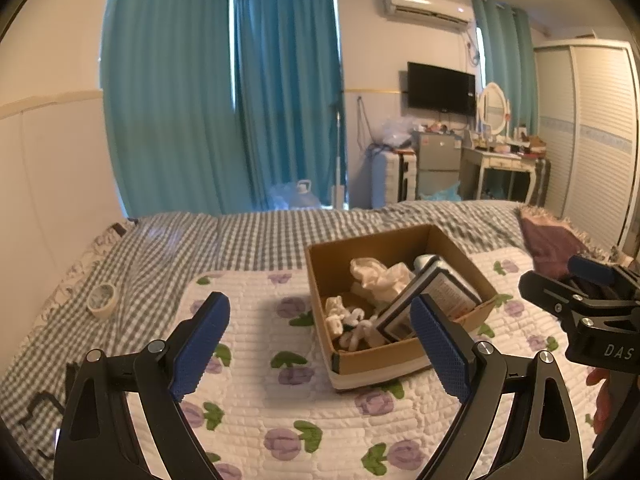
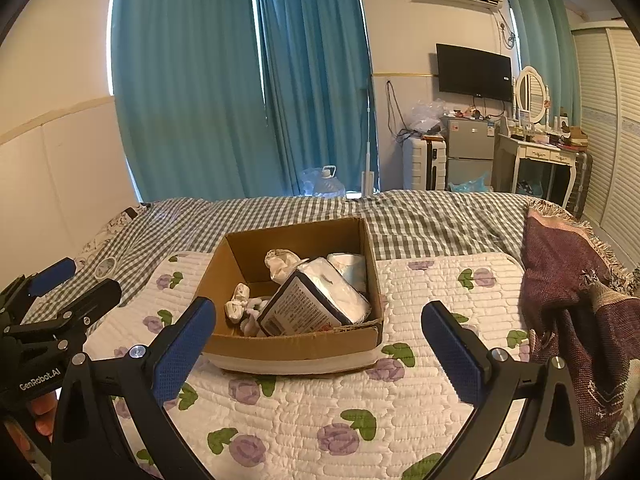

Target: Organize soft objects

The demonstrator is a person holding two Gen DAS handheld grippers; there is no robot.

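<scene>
Hovering: left gripper [image 1: 320, 348], right gripper [image 2: 318, 352] both wide, empty | cardboard box [image 2: 296, 346] near edge just ahead

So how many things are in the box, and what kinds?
Inside the cardboard box, as far as both views show:
White crumpled cloth: 1
Small white socks: a tangle, about 2
Tissue pack: 1
White roll: 1
Total: about 5
</scene>
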